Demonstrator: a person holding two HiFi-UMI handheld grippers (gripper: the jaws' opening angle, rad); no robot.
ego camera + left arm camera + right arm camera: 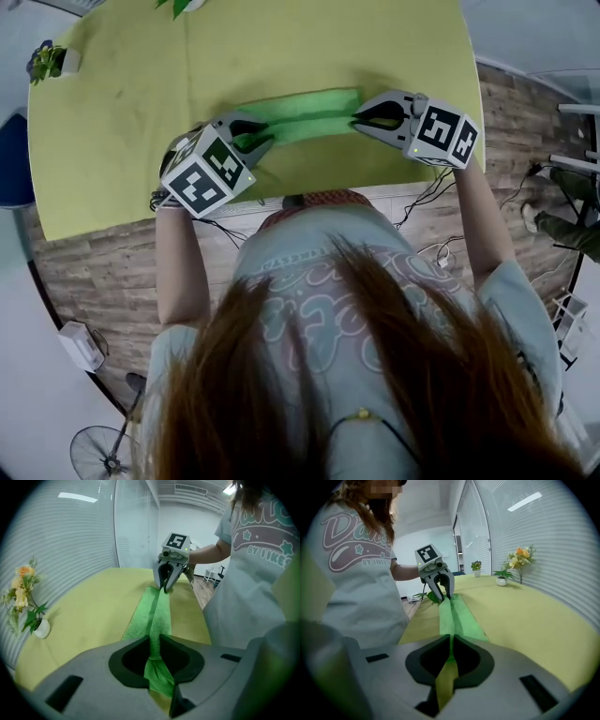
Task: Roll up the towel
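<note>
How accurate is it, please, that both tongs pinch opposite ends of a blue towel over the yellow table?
The towel is green, not blue, as the head view shows; left tongs and right tongs pinch its opposite ends over the yellow table.

towel (305, 114): green, folded long, on yellow bench (141, 84) | left claw (257, 142): gripping its left end | right claw (357, 120): gripping its right end

L hand-held gripper (261, 141) & R hand-held gripper (358, 120) clamped on towel (309, 111), angled down.
</note>
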